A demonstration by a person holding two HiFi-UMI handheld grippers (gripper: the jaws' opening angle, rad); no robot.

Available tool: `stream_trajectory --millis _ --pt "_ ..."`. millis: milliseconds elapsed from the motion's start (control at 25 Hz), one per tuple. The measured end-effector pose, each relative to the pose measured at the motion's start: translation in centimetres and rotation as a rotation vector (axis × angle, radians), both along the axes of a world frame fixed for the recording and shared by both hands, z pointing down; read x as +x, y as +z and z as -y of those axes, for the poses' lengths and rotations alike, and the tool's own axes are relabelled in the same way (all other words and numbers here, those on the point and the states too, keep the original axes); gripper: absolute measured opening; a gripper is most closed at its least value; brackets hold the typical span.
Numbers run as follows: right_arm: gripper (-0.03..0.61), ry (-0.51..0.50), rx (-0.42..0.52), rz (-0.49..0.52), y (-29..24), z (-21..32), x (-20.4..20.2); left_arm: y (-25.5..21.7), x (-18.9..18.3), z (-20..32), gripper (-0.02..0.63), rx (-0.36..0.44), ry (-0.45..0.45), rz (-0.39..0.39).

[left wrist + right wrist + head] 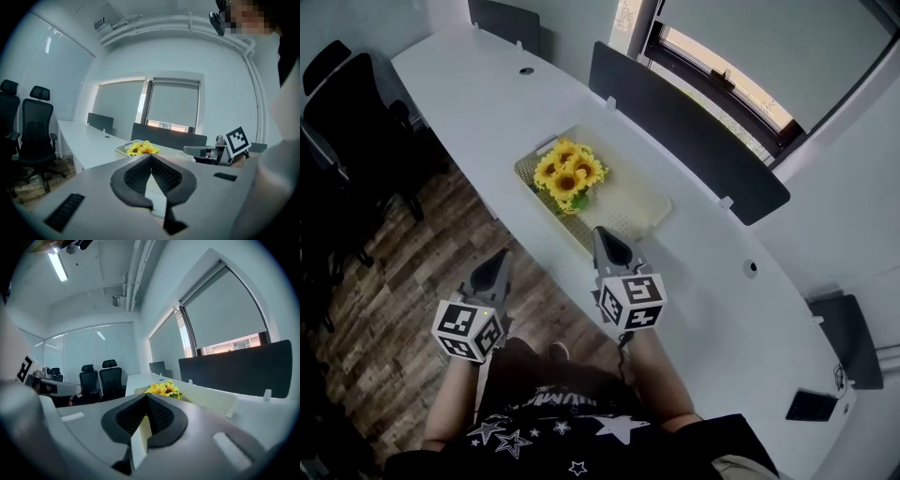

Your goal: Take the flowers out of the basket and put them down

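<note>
A bunch of yellow sunflowers (569, 175) lies in the left end of a cream perforated basket (636, 217) on the long white table (469, 75). My right gripper (605, 234) is shut and empty, its tip just short of the basket's near edge. My left gripper (500, 258) is also shut and empty, hanging over the wooden floor off the table's near side. In the left gripper view the closed gripper (150, 155) points at the flowers (143, 149) further off. The right gripper view has its closed gripper (146, 396) below the flowers (164, 389) and basket (211, 399).
Dark divider panels (684, 131) line the table's far side under a window. Black office chairs (347, 103) stand at the left on the wooden floor (412, 272). Two cable grommets (526, 70) (751, 267) sit in the tabletop, and a black device (811, 405) lies at the right end.
</note>
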State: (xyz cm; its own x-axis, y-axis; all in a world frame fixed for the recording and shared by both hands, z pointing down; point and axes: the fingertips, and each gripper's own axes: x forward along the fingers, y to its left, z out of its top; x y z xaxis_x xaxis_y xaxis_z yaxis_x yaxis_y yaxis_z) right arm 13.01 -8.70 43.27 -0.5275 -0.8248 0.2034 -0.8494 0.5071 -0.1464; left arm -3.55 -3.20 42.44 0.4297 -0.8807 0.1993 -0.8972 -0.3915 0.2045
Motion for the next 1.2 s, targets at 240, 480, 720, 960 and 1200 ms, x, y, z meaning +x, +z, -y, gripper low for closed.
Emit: stream_trajectory --millis 240,480,720,960,1200 --pt "0.003 0.023 -0.012 0.008 0.2 1.2 -0.2 -0.5 -0.1 2.6 0.009 0.017 0.025 -0.001" --pt "0.003 0.071 -0.029 -0.022 0.4 3.5 0.3 0.0 0.8 7.0 0.009 0.014 0.114 -0.005" --pt "0.003 0.174 -0.056 -0.045 0.4 7.0 1.4 -0.1 1.1 12.2 0.009 0.005 0.207 -0.012" --pt "0.003 0.290 -0.150 -0.096 2.3 10.0 2.1 0.7 0.3 16.7 0.009 -0.025 0.283 -0.004" --pt "0.003 0.334 -0.229 -0.106 3.7 11.7 1.8 1.7 -0.9 20.7 0.009 -0.052 0.352 0.030"
